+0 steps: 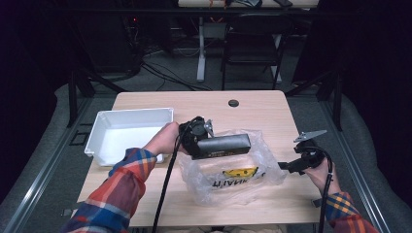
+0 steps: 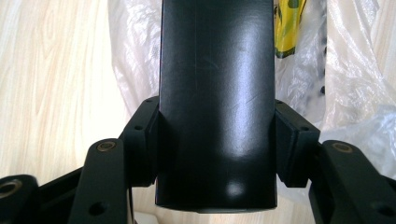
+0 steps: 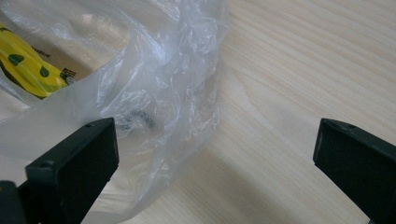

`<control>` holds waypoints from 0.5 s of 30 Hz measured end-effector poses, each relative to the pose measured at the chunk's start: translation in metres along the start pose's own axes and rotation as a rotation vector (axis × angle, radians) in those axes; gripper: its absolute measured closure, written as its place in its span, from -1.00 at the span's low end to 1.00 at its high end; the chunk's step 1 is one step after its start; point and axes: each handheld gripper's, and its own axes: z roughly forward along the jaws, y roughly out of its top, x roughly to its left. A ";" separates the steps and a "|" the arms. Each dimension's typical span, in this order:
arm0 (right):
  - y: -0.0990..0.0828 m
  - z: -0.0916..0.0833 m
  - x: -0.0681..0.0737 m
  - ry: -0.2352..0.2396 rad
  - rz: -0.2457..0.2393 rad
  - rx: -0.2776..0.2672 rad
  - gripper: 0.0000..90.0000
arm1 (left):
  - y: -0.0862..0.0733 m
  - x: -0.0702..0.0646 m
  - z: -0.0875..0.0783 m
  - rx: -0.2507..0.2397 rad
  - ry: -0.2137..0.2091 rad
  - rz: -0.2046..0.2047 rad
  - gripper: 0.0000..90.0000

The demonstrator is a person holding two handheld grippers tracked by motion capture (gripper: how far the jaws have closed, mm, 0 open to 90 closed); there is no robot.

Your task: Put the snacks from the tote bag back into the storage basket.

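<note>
A long black box (image 1: 224,144) is held level over a crumpled clear plastic bag (image 1: 233,170) printed with a yellow mark and black letters. My left gripper (image 1: 197,141) is shut on the box's near end; in the left gripper view the box (image 2: 215,93) fills the space between both pads (image 2: 145,140), with the bag (image 2: 355,70) beneath it. My right gripper (image 1: 286,166) sits at the bag's right edge, open. In the right gripper view its two jaws stand wide apart with bare wood between them, and the bag (image 3: 140,84) lies by the left pad (image 3: 79,163).
A white plastic bin (image 1: 127,133) rests on the wooden table (image 1: 262,107) at the left. A small black round cap (image 1: 233,103) is set in the tabletop near the far edge. A dark chair (image 1: 252,41) and cables stand on the floor beyond.
</note>
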 end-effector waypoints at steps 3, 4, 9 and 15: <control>0.000 0.001 0.000 0.000 0.003 -0.002 -1.00 | -0.005 0.002 -0.004 -0.003 0.004 -0.010 -0.03; 0.000 0.001 0.001 -0.001 0.002 -0.002 -1.00 | -0.007 0.002 -0.005 -0.003 0.002 -0.015 -0.03; 0.000 0.000 0.000 -0.001 0.004 0.000 -1.00 | -0.015 0.006 -0.014 -0.011 0.017 -0.025 -0.03; 0.000 0.001 0.001 -0.002 0.004 -0.001 -1.00 | -0.026 0.012 -0.027 -0.021 0.032 -0.047 -0.03</control>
